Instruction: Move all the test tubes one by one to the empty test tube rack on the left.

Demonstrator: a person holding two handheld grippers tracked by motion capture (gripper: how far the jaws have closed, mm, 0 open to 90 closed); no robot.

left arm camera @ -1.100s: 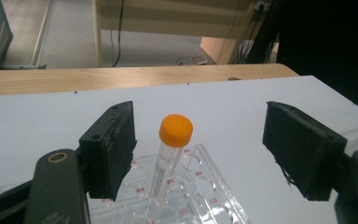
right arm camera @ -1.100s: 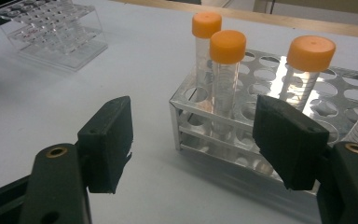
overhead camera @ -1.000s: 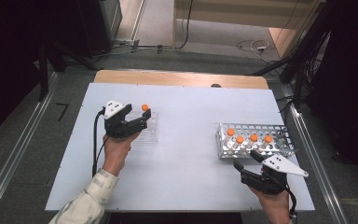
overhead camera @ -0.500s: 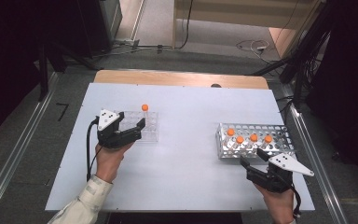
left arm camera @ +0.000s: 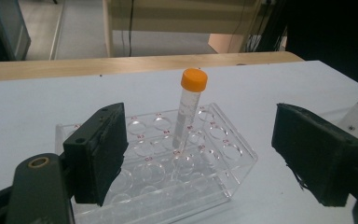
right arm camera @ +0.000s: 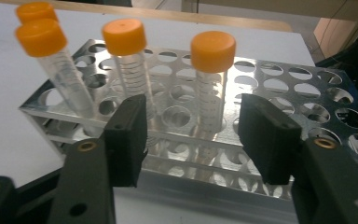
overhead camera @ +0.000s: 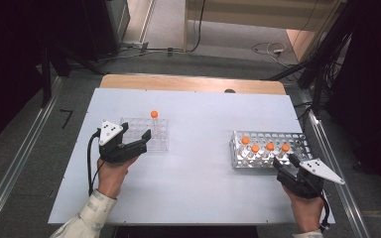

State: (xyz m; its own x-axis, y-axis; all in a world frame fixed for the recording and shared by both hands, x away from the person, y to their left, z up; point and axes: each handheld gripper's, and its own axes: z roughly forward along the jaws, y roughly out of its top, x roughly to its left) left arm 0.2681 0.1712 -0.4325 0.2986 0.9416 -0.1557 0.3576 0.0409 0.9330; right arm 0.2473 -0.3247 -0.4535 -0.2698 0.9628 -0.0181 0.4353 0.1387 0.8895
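A clear plastic rack (overhead camera: 140,134) stands left of centre on the white table (overhead camera: 198,163) and holds one upright orange-capped tube (overhead camera: 154,119). My left gripper (overhead camera: 140,143) sits at the rack's near left side, open, with nothing between its jaws. From the left gripper view the tube (left arm camera: 189,105) rises beyond the open left gripper (left arm camera: 205,163), in the rack (left arm camera: 177,172). A metal rack (overhead camera: 297,143) on the right holds several orange-capped tubes (overhead camera: 262,148). My right gripper (overhead camera: 285,162) is open at that rack's near edge. One tube (right arm camera: 212,74) stands just beyond the right gripper (right arm camera: 191,135).
A wooden strip (overhead camera: 193,83) runs along the table's far edge. Metal rails (overhead camera: 337,168) flank the table on both sides. Cables lie on the floor (overhead camera: 263,47) behind. The metal rack's right half (right arm camera: 317,98) has open holes.
My left gripper has drawn back toward the person, away from the tube, which stays in the clear rack. My right gripper has shifted slightly right and closer to the metal rack.
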